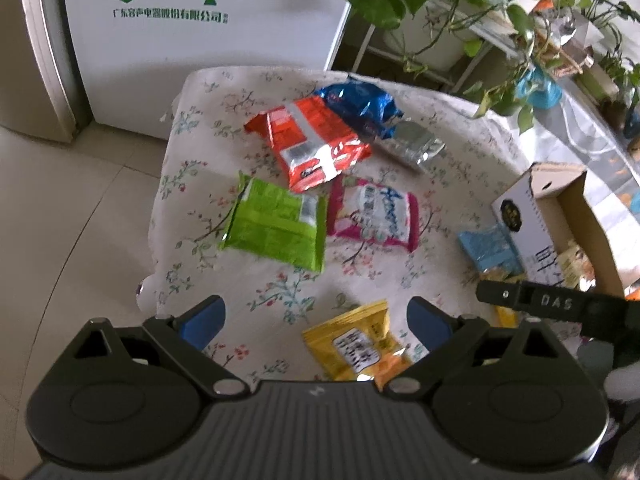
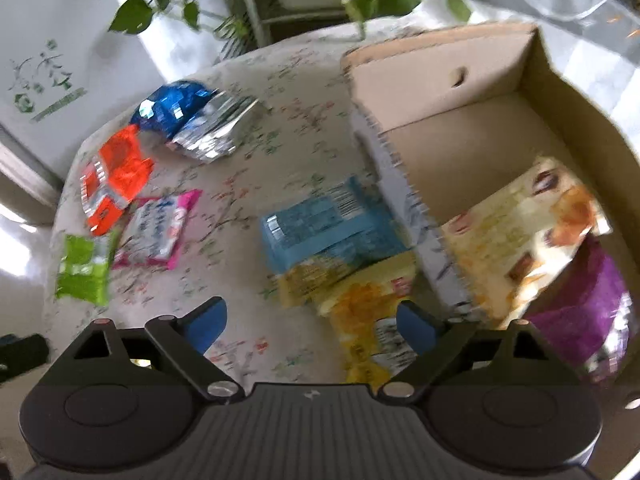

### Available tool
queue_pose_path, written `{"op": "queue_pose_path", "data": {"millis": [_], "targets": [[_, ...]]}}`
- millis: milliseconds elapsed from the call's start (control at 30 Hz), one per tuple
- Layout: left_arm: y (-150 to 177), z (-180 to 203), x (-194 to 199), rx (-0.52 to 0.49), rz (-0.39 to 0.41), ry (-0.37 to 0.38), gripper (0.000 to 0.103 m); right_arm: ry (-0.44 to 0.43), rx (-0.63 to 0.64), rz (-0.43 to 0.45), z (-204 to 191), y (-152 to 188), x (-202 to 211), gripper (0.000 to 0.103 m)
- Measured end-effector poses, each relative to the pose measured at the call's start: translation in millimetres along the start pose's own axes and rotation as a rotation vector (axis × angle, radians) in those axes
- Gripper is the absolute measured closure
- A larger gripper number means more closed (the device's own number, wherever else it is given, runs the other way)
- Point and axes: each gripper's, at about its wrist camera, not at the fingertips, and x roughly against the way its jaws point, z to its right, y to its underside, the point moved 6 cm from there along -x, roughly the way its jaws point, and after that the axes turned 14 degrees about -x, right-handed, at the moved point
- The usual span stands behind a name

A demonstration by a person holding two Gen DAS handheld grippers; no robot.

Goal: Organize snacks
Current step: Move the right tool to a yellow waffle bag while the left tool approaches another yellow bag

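Snack packs lie on a floral tablecloth (image 1: 208,88): a green one (image 1: 276,226), a pink-white one (image 1: 374,216), an orange one (image 1: 308,142), a dark blue one (image 1: 360,102), a silver one (image 1: 416,144), a light blue one (image 2: 324,226) and a yellow one (image 1: 356,346). A cardboard box (image 2: 448,76) at the right holds a cream pack (image 2: 520,232) and a purple pack (image 2: 588,312). My left gripper (image 1: 316,320) is open above the yellow pack. My right gripper (image 2: 312,320) is open above the yellow packs (image 2: 360,300) beside the box. The right gripper also shows in the left wrist view (image 1: 556,304).
A white appliance (image 1: 208,12) with green print stands behind the table. Potted plants (image 1: 480,0) on a rack hang over the far right. Tiled floor (image 1: 60,220) lies left of the table's edge.
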Motion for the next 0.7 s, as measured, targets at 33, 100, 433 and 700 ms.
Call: {"op": "queue_pose_path", "data": {"millis": [33,100,433,700], "targets": [[1.9,-0.9,-1.6,0.000,-0.007,-0.001,0.006,-0.007,0.002,-0.010,-2.2,1.3,-0.7,0.007],[5.4,-2.3,-4.8,-0.001,-0.017,-0.006,0.006,-0.042,-0.015,-0.050,-4.8,3.6,-3.3,0.006],[14.2,4.2,-18.8,-0.018,-0.060,-0.002,0.006,-0.037,-0.085,-0.017,1.6,-1.2,6.5,0.007],[20.8,7.4,-27.9,-0.027,-0.085,-0.006,0.006,-0.140,-0.084,-0.114,-13.6,5.2,6.1,0.007]]}}
